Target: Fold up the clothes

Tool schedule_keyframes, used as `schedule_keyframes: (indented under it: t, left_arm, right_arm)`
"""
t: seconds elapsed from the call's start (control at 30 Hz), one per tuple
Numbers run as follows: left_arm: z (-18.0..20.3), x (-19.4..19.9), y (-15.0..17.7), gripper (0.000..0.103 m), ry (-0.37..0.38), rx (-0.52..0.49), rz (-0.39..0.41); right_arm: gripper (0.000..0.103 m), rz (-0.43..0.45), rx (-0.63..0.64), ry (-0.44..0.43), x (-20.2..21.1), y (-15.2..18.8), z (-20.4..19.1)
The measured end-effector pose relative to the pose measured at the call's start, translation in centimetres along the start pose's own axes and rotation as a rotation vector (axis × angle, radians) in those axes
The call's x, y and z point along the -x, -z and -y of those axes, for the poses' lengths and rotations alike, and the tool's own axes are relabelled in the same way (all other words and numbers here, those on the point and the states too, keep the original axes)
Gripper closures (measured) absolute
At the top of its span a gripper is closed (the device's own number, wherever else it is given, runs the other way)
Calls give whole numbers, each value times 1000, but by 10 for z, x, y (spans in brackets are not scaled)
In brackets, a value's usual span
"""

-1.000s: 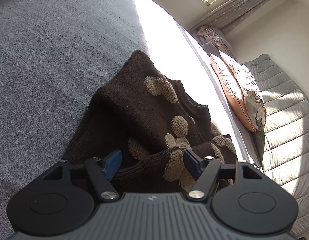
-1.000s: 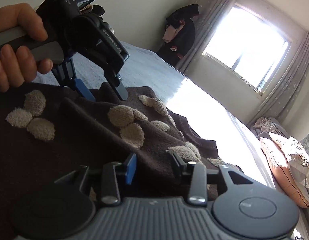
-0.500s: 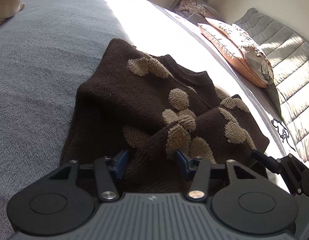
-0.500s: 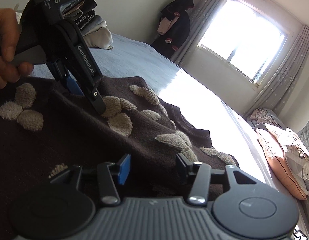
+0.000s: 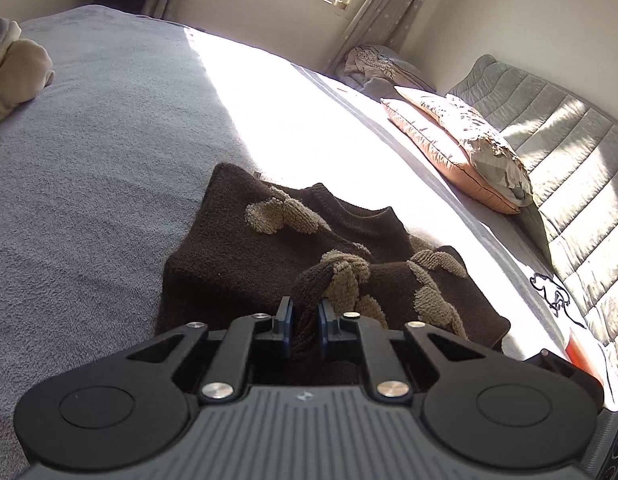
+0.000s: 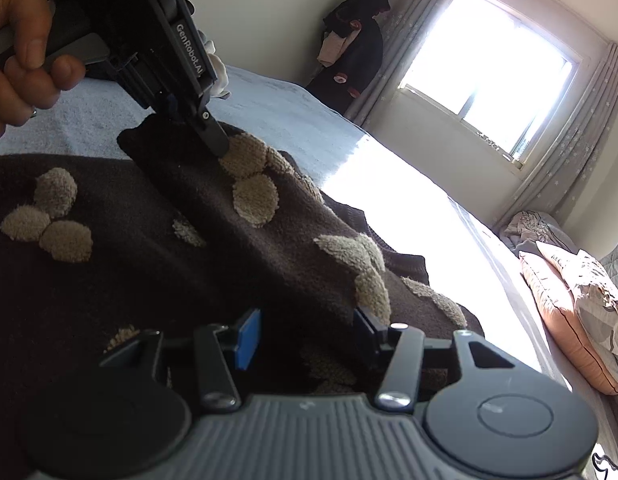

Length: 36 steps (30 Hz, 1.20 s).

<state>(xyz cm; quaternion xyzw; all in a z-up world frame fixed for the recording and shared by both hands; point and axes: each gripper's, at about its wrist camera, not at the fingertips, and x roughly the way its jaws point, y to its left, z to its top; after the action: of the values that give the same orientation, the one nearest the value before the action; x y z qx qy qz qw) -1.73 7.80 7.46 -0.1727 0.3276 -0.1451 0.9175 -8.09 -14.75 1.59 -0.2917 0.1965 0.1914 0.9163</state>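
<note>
The left gripper (image 5: 305,320) has its two fingers squeezed tight on a fold of the brown sweater (image 5: 245,268). A hand (image 6: 21,56) holds its handle. The right gripper (image 6: 305,336) is opening, its blue pads (image 6: 247,338) apart over the sweater.

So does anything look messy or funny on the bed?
Yes: the brown sweater lies rumpled, not flat. The left hand-held gripper pinches one bunched-up fold, lifting it off the grey blanket. The right hand-held gripper is opening over the fabric. Nothing looks spilled or torn.
</note>
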Motion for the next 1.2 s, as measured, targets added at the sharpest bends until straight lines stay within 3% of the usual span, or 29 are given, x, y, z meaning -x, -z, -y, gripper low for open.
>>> schedule_keyframes:
  t: [0.13,0.23,0.43,0.67,0.83,0.9,1.07,1.2]
  left_arm:
    - [-19,3,-8,90,-53,40,26]
    - [-29,0,-11,90,-58,83,29]
    - [-25,0,-12,90,-12,91,27]
    - [-22,1,-8,90,27,102,35]
    - [-9,-9,0,89,-20,34,-23]
    - [-2,-14,3,89,-65,-30,-35]
    - [-12,-13,0,89,-52,13,-35]
    - [-12,-14,0,89,-58,10,-42]
  right_arm:
    - [41,-3,-85,33,0,-2,13]
    - [40,-49,-235,96,-3,0,41]
    - [40,-262,-459,283,-21,36,100]
    - [37,-258,-567,281,-27,45,118]
    - [37,-318,-1024,217,-30,82,157]
    - [36,-327,-1003,204,-28,83,158]
    - [28,-349,-811,155,-21,74,156]
    - [28,-266,-806,153,5,74,173]
